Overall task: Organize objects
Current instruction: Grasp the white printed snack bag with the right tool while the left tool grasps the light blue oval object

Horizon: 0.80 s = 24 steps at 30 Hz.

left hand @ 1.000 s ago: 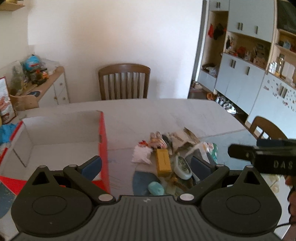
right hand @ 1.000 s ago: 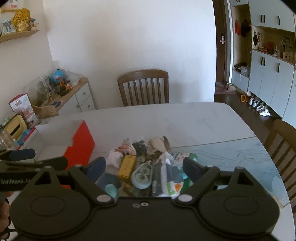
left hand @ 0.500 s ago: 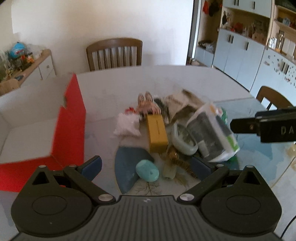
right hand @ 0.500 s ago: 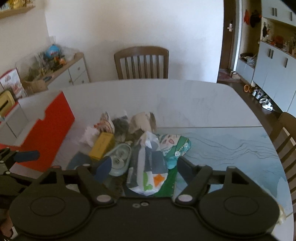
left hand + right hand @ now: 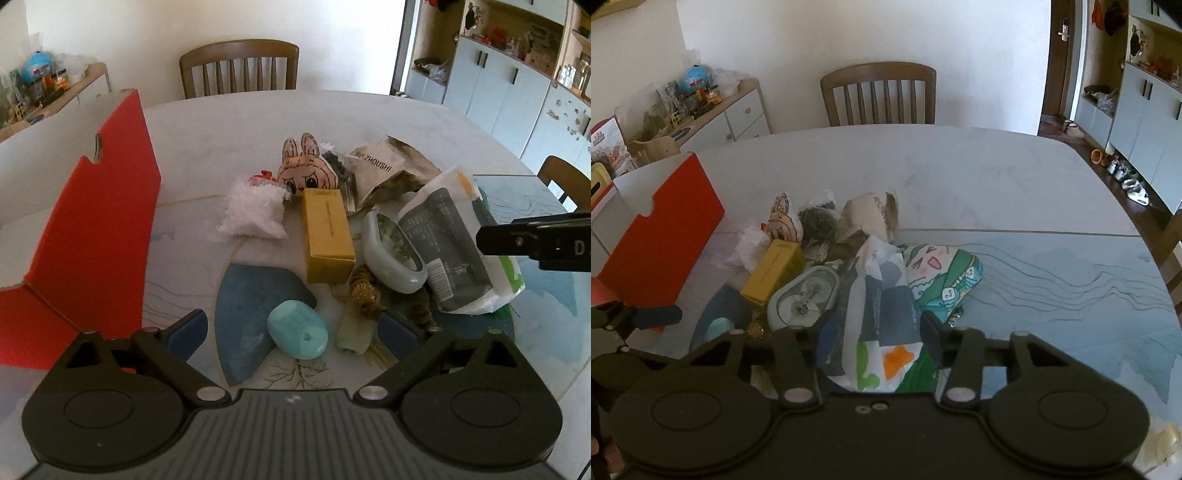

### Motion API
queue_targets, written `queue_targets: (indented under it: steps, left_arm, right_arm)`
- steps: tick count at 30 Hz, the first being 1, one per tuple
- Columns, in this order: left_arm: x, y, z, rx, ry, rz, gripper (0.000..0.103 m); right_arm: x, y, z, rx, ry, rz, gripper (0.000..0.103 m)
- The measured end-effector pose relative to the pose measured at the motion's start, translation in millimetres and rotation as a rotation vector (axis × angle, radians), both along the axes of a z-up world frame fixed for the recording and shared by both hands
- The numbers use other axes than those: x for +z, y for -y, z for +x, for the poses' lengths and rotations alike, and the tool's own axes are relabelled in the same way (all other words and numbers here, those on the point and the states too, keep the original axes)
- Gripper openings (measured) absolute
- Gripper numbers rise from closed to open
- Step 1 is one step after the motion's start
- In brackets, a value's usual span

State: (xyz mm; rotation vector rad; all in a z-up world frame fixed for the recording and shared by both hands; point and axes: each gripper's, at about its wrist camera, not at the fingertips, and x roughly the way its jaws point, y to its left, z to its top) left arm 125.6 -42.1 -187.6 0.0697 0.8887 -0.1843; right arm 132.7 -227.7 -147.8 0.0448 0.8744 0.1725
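A heap of small things lies on the table: a turquoise oval block point(image 5: 297, 329), a yellow box point(image 5: 326, 234), a bunny plush point(image 5: 306, 170), a pale green oval case point(image 5: 392, 252) and a grey-and-white plastic packet point(image 5: 447, 236). My left gripper point(image 5: 293, 330) is open with its fingers either side of the turquoise block. My right gripper point(image 5: 875, 332) is partly closed around the near end of the packet point(image 5: 882, 314); I cannot tell if the pads touch it. A red-and-white box point(image 5: 85, 221) stands open at the left.
A green printed pouch point(image 5: 942, 277) lies right of the packet. A wooden chair point(image 5: 879, 94) stands at the table's far side, a second chair point(image 5: 563, 181) at the right. A cluttered sideboard point(image 5: 701, 110) stands by the wall at left.
Both grippers have come forward and down onto the heap. The right gripper's fingers have narrowed around the packet. The left gripper now straddles the turquoise block.
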Motion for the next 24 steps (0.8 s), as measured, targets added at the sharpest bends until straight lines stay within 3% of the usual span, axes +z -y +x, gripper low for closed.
queue_targets:
  steps: [10,15,18,24]
  left_arm:
    - [-2,4,-3,0.012,-0.013,-0.023,0.088]
    - [3,0,-2,0.02,-0.034,-0.076,0.07]
    - [6,-7,-2,0.044,-0.036,-0.105,0.07]
    - [4,-5,1,0.051,-0.037,-0.086,0.069]
  right_arm:
    - [-10,-7,11,0.03,-0.016,-0.017,0.038]
    - [-12,-8,14,0.045,-0.021,-0.014,0.033]
    - [-11,-8,15,0.055,-0.021,-0.01,0.033]
    - [-13,-9,18,0.066,-0.023,-0.011,0.031]
